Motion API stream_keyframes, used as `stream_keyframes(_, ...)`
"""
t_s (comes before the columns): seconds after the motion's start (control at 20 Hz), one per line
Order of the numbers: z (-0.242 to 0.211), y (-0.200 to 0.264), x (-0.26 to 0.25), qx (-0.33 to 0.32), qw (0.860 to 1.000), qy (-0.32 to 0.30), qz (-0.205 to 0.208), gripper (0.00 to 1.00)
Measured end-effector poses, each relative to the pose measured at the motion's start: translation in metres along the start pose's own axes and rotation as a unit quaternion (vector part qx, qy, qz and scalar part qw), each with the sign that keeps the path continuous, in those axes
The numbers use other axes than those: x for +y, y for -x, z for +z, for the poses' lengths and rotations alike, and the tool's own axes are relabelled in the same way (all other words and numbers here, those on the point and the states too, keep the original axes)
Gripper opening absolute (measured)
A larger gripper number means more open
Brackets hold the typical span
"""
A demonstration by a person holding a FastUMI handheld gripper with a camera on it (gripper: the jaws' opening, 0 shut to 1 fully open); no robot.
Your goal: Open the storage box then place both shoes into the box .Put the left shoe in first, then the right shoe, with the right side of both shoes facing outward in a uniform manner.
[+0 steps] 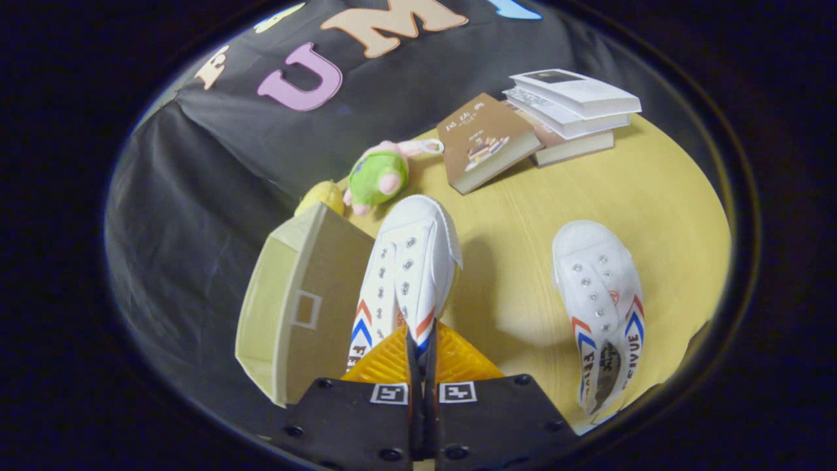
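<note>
While the gripper (pixel 422 343) hangs above the table (pixel 660 196), its two fingers are pressed nearly together on the rear side wall of a white shoe (pixel 409 261), pinching the thin canvas between them. This held shoe points its toe away from the fingers, toward the far side, and its red and blue chevrons show on both sides near the heel. It appears lifted above the tabletop, casting a shadow to its right.

Just left of the held shoe stands the box (pixel 297 301), a pale fabric storage box seen from above at a slant, with a small square window on the panel facing the shoe. Whether it is open cannot be told for sure from this angle, though its left part looks like a hollow interior.

The second shoe (pixel 601 294) lies on the table well to the right of the fingers, toe toward the far side, with the same chevrons and dark lettering along its side.

Beyond the held shoe's toe lies a plush toy (pixel 379 175) in green and pink, and a yellow fruit (pixel 322 195) sits just left of it, touching the far corner of the box. Farther right, a brown book (pixel 484 140) leans against a stack of books (pixel 569 114).
</note>
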State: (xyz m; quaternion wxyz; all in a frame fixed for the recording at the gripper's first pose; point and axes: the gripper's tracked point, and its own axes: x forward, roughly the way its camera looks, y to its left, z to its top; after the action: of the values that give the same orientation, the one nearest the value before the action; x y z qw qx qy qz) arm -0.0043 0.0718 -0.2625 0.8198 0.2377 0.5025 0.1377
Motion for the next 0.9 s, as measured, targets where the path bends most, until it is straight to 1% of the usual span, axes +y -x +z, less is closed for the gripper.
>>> stream_keyframes(0.25, 0.035, 0.028, 0.037, -0.046, 0.999, -0.009, 0.026, 0.04)
stream_keyframes(0.3, 0.036, 0.044, 0.050, -0.049, 0.998, -0.011, 0.034, 0.04)
stream_keyframes(0.5, 0.047, 0.055, 0.086, -0.067, 0.996, -0.014, 0.059, 0.04)
stream_keyframes(0.7, 0.041, 0.046, 0.121, -0.054, 0.995, -0.006, 0.082, 0.03)
stream_keyframes(0.9, 0.022, 0.026, 0.153, -0.032, 0.995, 0.003, 0.095, 0.03)
